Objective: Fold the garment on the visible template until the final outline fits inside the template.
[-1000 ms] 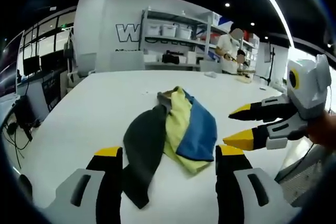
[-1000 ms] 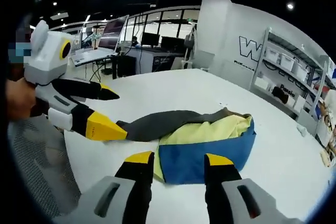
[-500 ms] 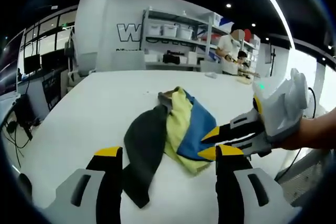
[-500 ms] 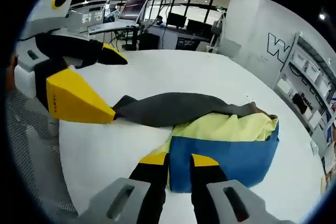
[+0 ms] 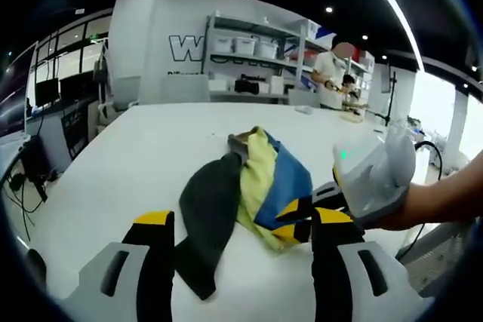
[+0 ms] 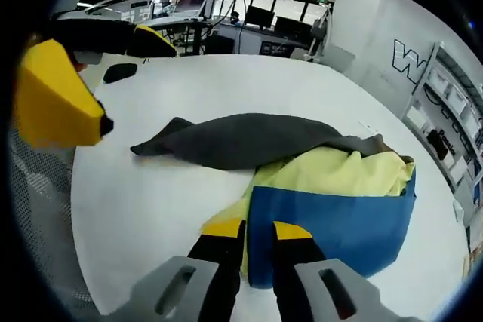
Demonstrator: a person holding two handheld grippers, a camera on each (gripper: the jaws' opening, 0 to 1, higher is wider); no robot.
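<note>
Near edge: in the left gripper view the white counter (image 5: pixel 113 179) curves just below the left tool (image 5: pixel 238 220); in the right gripper view its rim runs down the left side, with a grey mesh surface beyond it.
Open room: bare counter lies left of the garment (image 5: pixel 249 186) and beyond it, up to the far edge; a narrower bare strip sits between the garment and the near rim.
Left tool: jaws spread wide, holding nothing; the dark grey sleeve end lies between them, just beside the left jaw, contact not clear.
Right tool: its jaws (image 6: pixel 243 229) stand nearly together at the near edge of the garment, where yellow meets blue; cloth lies in the narrow gap, but a firm pinch cannot be told.
Right tool, from the left gripper view: it (image 5: pixel 298 213) comes in from the right, yellow tips at the garment's near right edge, a bare forearm behind it.
Garment: bunched near mid-counter, blue panel (image 6: pixel 332 224) nearest the right tool, pale yellow above it, grey sleeve (image 6: pixel 234 139) stretched flat toward the left.
Far: shelving (image 5: pixel 253 54) with bins and a wall with large lettering; two people at a bench on the right.
</note>
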